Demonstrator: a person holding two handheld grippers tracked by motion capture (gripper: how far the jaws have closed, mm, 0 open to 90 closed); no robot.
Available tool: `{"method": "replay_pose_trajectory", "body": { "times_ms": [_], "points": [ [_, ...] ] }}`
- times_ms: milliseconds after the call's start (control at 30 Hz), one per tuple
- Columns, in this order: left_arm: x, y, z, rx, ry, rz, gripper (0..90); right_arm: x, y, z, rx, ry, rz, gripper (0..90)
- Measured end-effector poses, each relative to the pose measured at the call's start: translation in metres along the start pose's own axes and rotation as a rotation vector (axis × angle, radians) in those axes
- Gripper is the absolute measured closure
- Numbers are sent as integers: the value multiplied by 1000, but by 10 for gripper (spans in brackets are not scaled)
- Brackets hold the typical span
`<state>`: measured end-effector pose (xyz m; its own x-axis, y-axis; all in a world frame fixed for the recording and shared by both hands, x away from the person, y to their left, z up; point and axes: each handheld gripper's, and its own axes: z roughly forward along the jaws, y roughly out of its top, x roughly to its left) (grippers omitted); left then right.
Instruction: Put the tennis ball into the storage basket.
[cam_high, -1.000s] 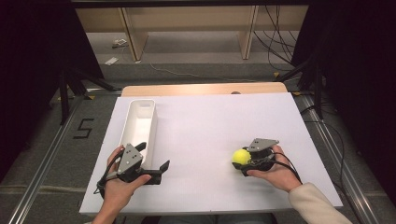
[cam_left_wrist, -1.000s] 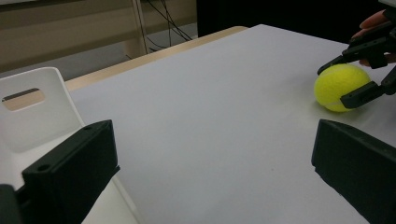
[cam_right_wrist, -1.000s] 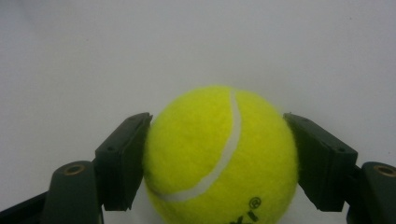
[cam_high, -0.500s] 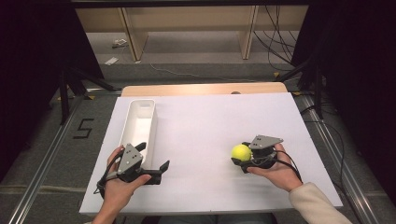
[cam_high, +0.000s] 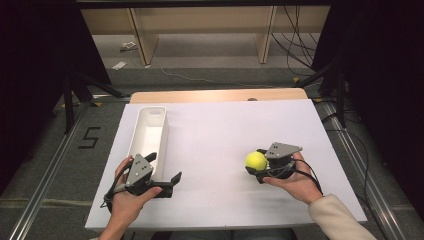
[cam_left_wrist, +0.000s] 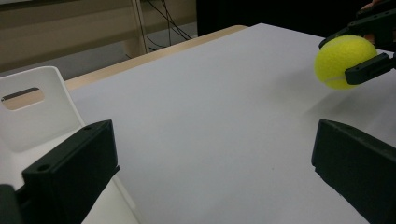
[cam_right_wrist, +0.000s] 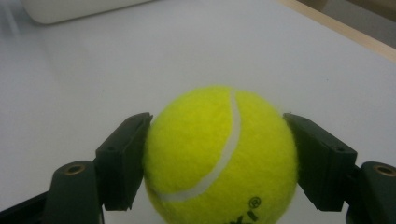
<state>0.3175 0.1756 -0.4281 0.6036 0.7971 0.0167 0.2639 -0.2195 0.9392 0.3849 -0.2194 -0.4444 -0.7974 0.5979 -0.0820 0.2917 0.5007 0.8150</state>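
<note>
Tennis ball clamped, white bin alongside
Right gripper jaws clamp the tennis ball; left gripper jaws stand wide apart beside the white bin

The right gripper, its jaws clamped on the tennis ball, now sits slightly higher and farther forward over the table; the ball moves with it, between the jaws.
</note>
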Motion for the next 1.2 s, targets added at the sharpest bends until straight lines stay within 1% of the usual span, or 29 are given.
{"method": "replay_pose_trajectory", "body": {
  "times_ms": [267, 500, 533, 633, 900, 1200],
  "points": [
    [0, -1, 1, 3, -2, -4, 0, 0, 8, 4, -30, 16, 13, 273],
    [0, -1, 2, 4, -5, -1, 0, 1, 15, 7, -39, 25, 10, 273],
    [0, -1, 2, 4, -6, -2, 0, 1, 18, 8, -46, 29, 20, 273],
    [0, -1, 3, 7, -6, -5, 0, 1, 24, 11, -58, 32, 23, 274],
    [-1, -1, 3, 9, -11, 1, 0, 4, 33, 16, -69, 50, 30, 274],
    [-2, -1, 4, 9, -16, 1, 0, 7, 45, 23, -85, 63, 27, 274]
  ]
}}
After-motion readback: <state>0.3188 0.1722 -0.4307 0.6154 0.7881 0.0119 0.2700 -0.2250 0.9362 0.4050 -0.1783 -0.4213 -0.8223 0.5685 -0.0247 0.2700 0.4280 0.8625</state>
